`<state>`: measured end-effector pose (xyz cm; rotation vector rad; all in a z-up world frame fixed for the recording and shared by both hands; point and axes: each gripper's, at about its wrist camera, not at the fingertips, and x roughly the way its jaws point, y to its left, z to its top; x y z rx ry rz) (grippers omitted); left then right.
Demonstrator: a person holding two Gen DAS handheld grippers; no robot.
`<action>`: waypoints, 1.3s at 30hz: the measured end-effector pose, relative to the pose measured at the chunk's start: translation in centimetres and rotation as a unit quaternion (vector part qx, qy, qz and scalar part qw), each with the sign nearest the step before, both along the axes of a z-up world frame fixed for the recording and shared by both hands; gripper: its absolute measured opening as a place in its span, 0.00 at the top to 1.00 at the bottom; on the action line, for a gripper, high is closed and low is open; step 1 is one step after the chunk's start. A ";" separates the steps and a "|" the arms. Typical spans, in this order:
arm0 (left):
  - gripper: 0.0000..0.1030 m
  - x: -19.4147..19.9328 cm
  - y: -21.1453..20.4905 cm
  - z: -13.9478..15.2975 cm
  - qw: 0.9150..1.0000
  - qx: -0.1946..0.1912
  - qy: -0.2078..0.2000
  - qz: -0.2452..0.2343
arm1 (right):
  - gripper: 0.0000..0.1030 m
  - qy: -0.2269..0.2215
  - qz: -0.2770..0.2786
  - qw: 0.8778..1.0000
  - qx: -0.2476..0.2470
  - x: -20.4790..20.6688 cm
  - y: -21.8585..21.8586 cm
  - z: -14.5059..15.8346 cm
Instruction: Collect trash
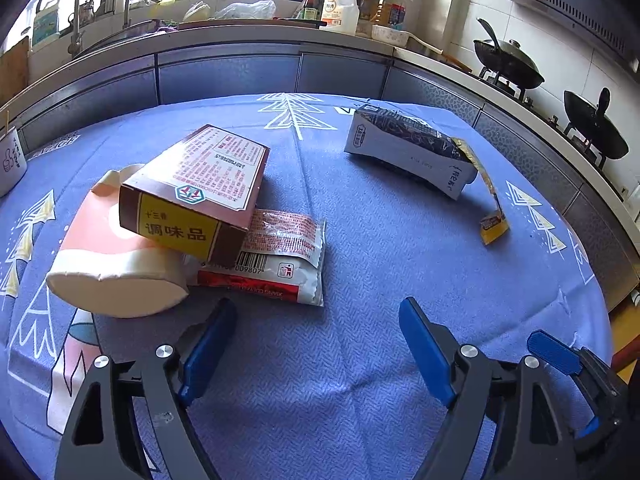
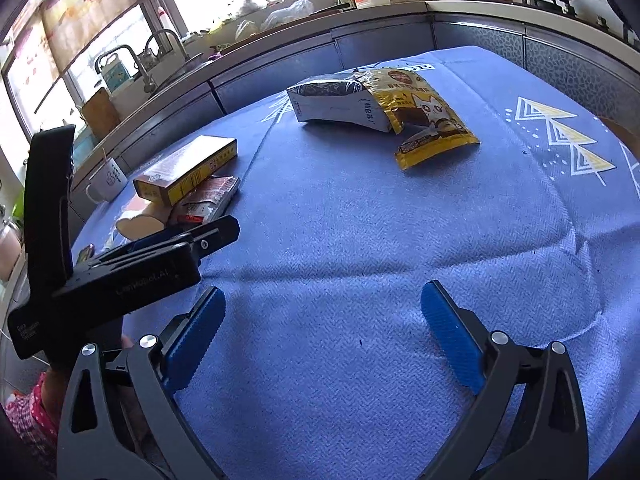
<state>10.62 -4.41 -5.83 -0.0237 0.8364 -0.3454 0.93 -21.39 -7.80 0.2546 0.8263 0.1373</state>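
We see bare blue surface point(image 1: 340, 360) running from our spread fingers toward 12 o'clock. At 10 o'clock a seasoning box point(image 1: 196, 188), paper cup point(image 1: 112, 268) and red sachet point(image 1: 276, 260) pile up; at 1 o'clock a black-and-white carton point(image 1: 408, 148) and yellow pouch point(image 2: 424, 120) block passage.

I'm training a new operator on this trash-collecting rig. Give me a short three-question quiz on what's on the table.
1. True or false: the seasoning box lies flat on the cloth.
2. What leans against the black-and-white carton? A) yellow cat pouch B) mug C) cup
3. The left tongs and right tongs are both ____.

Key: 1 false, it rests on the paper cup and red-and-white sachet; 2 A; 3 open.
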 end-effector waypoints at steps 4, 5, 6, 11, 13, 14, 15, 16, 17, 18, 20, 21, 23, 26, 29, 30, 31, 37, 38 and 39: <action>0.14 0.0 0.2 0.0 1.000 -0.010 0.003 -0.008 | 0.06 0.004 0.005 1.000 -0.020 0.0 0.4 0.0; 0.13 0.0 0.3 0.0 1.000 -0.014 0.004 -0.010 | 0.06 0.008 0.004 1.000 -0.020 0.0 0.4 0.0; 0.12 0.0 0.5 0.0 1.000 -0.020 0.005 -0.013 | 0.06 0.012 0.004 1.000 -0.021 0.0 0.5 0.0; 0.06 0.1 1.0 0.0 0.998 -0.047 0.011 -0.027 | 0.06 0.034 -0.004 0.999 -0.012 -0.2 0.2 0.2; 0.04 0.2 1.0 0.0 0.998 -0.054 0.014 -0.035 | 0.06 0.039 -0.011 0.999 -0.010 -0.4 0.2 0.2; 0.04 0.2 0.9 0.0 0.998 -0.053 0.014 -0.036 | 0.06 0.041 -0.014 0.999 -0.013 -0.5 0.2 0.2; 0.04 0.2 0.9 0.0 0.998 -0.053 0.014 -0.039 | 0.06 0.044 -0.018 0.999 -0.016 -0.5 0.3 0.2; 0.04 0.2 0.8 0.0 0.998 -0.053 0.015 -0.041 | 0.06 0.046 -0.021 0.999 -0.018 -0.5 0.4 0.2; 0.04 0.2 0.8 0.0 0.998 -0.054 0.015 -0.043 | 0.06 0.049 -0.026 0.998 -0.021 -0.5 0.5 0.2; 0.03 0.2 0.8 0.0 0.997 -0.055 0.015 -0.045 | 0.06 0.052 -0.030 0.998 -0.026 -0.5 0.7 0.2; 0.03 0.2 0.9 0.0 0.997 -0.059 0.016 -0.045 | 0.06 0.059 -0.039 0.997 -0.036 -0.4 1.0 0.2; 0.03 0.2 0.9 0.0 0.997 -0.059 0.016 -0.046 | 0.06 0.063 -0.042 0.996 -0.041 -0.3 1.1 0.2; 0.03 0.3 0.9 0.0 0.997 -0.058 0.016 -0.048 | 0.06 0.068 -0.049 0.996 -0.041 -0.1 1.2 0.2; 0.03 0.3 1.1 0.0 0.997 -0.061 0.016 -0.050 | 0.06 0.070 -0.062 0.995 -0.028 0.3 0.9 0.4; 0.03 0.1 1.2 0.0 0.997 -0.063 0.015 -0.049 | 0.06 0.075 -0.063 0.995 -0.035 0.9 1.0 0.4; 0.03 0.1 1.2 0.0 0.997 -0.065 0.015 -0.049 | 0.06 0.079 -0.063 0.994 -0.041 1.1 1.1 0.4; 0.03 0.1 1.2 0.0 0.997 -0.065 0.014 -0.049 | 0.06 0.084 -0.061 0.993 -0.049 1.3 1.3 0.4; 0.03 -0.1 0.7 0.0 0.998 -0.045 0.011 -0.047 | 0.06 0.079 -0.027 0.994 -0.064 1.2 1.2 0.3; 0.03 -0.2 0.7 0.0 0.998 -0.042 0.011 -0.048 | 0.06 0.074 -0.021 0.995 -0.058 1.1 0.9 0.3; 0.03 -0.2 0.7 0.0 0.998 -0.044 0.011 -0.048 | 0.06 0.068 -0.014 0.996 -0.049 0.8 0.6 0.3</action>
